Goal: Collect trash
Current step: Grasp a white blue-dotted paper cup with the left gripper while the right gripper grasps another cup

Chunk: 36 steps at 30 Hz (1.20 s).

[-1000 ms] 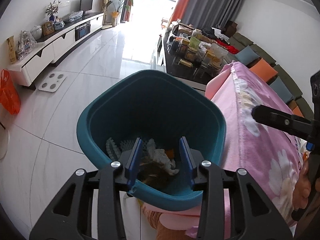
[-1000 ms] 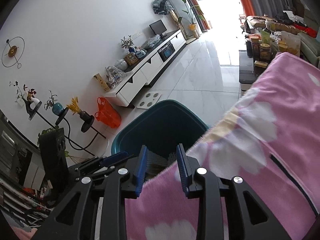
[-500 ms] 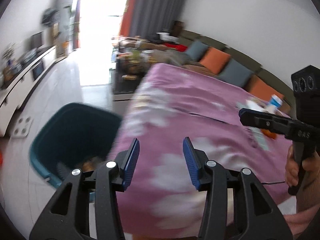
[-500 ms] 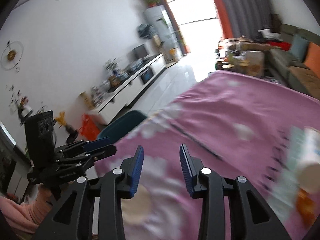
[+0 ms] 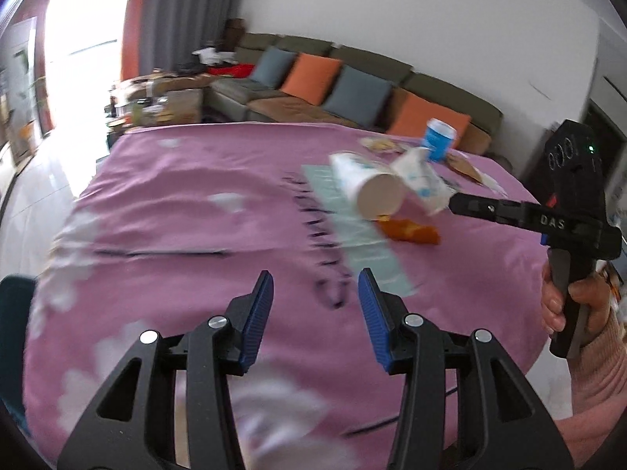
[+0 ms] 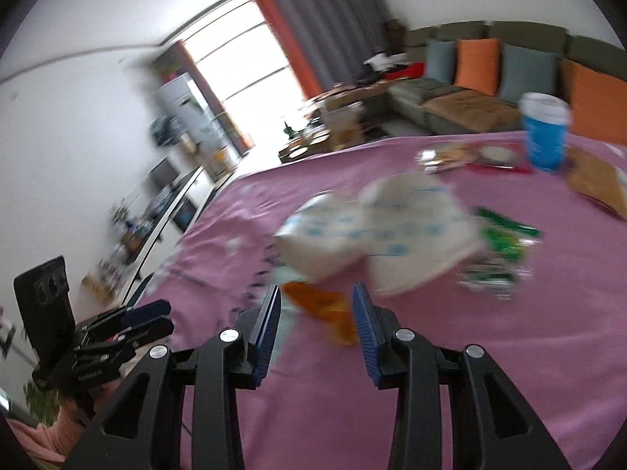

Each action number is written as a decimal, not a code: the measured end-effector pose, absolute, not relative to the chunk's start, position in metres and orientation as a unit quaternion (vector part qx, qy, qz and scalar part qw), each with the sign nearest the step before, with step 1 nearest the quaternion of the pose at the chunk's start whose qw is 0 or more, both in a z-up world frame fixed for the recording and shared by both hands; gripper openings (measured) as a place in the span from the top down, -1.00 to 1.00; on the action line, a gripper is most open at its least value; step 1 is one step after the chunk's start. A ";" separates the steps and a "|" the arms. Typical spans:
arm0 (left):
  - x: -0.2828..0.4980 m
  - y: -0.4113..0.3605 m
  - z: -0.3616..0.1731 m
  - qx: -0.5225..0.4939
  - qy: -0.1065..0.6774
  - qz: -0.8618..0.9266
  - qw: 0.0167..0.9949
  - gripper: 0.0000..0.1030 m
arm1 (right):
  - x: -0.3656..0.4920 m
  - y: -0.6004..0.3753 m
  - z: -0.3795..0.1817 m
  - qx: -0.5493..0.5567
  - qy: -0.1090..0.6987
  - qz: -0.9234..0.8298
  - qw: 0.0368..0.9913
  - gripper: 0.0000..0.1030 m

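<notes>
Trash lies on a pink flowered tablecloth point(image 5: 188, 203). Two tipped white paper cups point(image 5: 368, 186) point(image 6: 376, 231) lie together, with an orange wrapper point(image 5: 411, 231) point(image 6: 325, 309) just in front of them. A green wrapper point(image 6: 501, 239) lies to their right. My left gripper point(image 5: 315, 313) is open and empty over the cloth, short of the cups. My right gripper point(image 6: 316, 321) is open and empty, its tips close to the orange wrapper. It also shows at the right of the left wrist view point(image 5: 454, 200).
A blue cup point(image 6: 544, 133) stands upright at the table's far side, with flat snack packets point(image 6: 466, 154) beside it. A pale paper strip point(image 5: 352, 227) lies on the cloth. A teal bin's edge point(image 5: 11, 313) shows at lower left. A sofa point(image 5: 352, 86) is behind.
Both grippers swung from the teal bin at the table's left edge to over the table, facing the cups and wrappers. Both stayed open.
</notes>
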<state>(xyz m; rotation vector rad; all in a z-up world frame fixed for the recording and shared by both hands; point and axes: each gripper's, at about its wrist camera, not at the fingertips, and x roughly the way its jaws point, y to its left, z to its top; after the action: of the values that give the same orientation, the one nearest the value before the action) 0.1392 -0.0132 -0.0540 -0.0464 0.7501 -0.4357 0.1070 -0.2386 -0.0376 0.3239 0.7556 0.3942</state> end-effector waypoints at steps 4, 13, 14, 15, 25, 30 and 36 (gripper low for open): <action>0.157 -0.046 -0.056 -0.011 0.373 -0.230 0.899 0.13 | 0.108 -0.258 -0.044 0.177 0.361 0.173 0.899 0.24; 0.197 -0.081 -0.049 0.002 0.379 -0.223 0.898 -0.15 | 0.131 -0.279 -0.072 0.234 0.384 0.169 0.877 0.15; 0.203 -0.085 -0.049 0.006 0.380 -0.220 0.898 -0.15 | 0.134 -0.280 -0.074 0.241 0.385 0.170 0.875 0.15; 0.208 -0.089 -0.049 0.009 0.382 -0.219 0.898 -0.16 | 0.137 -0.281 -0.075 0.247 0.386 0.170 0.872 0.15; 0.253 -0.110 -0.061 0.007 0.416 -0.226 0.881 -0.26 | 0.150 -0.287 -0.080 0.292 0.374 0.174 0.863 0.25; 0.265 -0.101 -0.067 -0.034 0.432 -0.235 0.870 -0.06 | 0.155 -0.280 -0.081 0.289 0.377 0.190 0.859 0.85; 0.258 -0.085 -0.064 -0.047 0.420 -0.231 0.876 -0.05 | 0.153 -0.270 -0.072 0.268 0.363 0.207 0.868 0.95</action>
<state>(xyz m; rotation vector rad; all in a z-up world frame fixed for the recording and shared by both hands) 0.2579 -0.0854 -0.0641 -0.0990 0.8775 -0.4823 0.1534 -0.2702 -0.0719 0.5613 0.7587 0.4327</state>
